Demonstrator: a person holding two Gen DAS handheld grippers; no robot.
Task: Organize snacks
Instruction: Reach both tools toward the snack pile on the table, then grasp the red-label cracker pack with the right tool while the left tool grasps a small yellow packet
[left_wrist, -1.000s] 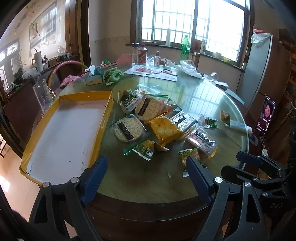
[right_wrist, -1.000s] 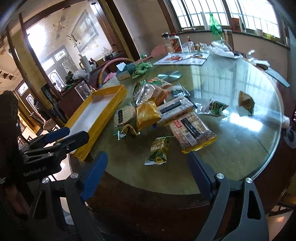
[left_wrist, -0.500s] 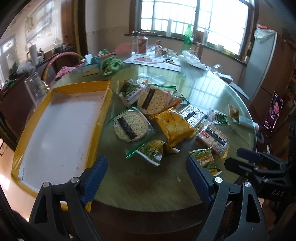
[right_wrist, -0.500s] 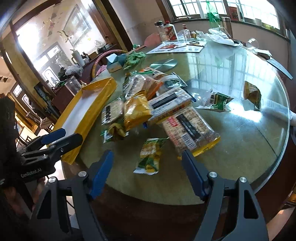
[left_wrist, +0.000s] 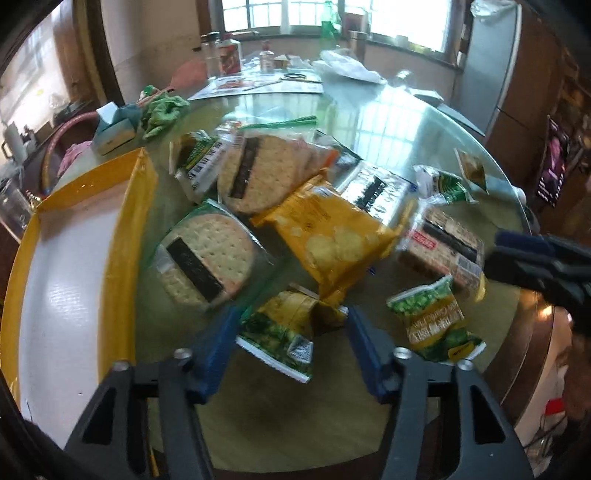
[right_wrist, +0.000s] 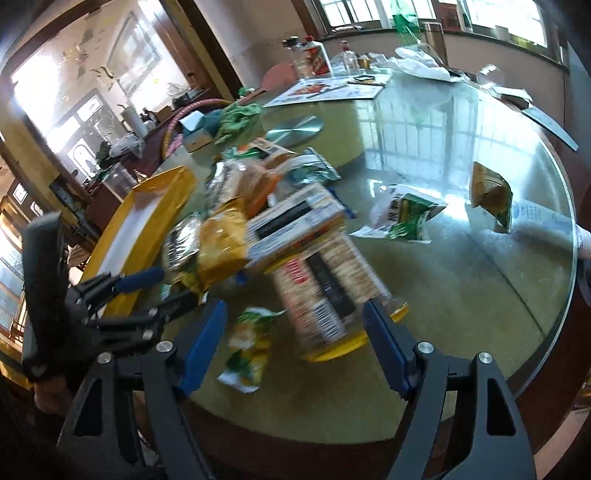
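A heap of snack packs lies on the round glass table (left_wrist: 424, 122). In the left wrist view my left gripper (left_wrist: 291, 354) is low over a green and yellow packet (left_wrist: 288, 325). Its jaws are closing, the packet lies between the blue pads, and I see no squeeze on it. A round cracker pack (left_wrist: 207, 254) and a yellow chip bag (left_wrist: 332, 236) lie just beyond. My right gripper (right_wrist: 293, 350) stands open over a green pea packet (right_wrist: 251, 347) and the near end of a long cracker pack (right_wrist: 325, 295). The yellow-rimmed tray (left_wrist: 129, 240) lies to the left.
A tissue box (left_wrist: 110, 129) and a green cloth (left_wrist: 162, 110) sit behind the tray. Bottles (left_wrist: 229, 55) and papers stand at the far edge. Two small packets (right_wrist: 406, 214) (right_wrist: 491, 192) lie apart on the right. Each gripper shows in the other's view (left_wrist: 535, 258) (right_wrist: 147, 291).
Both grippers have come down and forward to the snack pile. The left jaws have narrowed around the green and yellow packet. The right jaws narrowed a little earlier.
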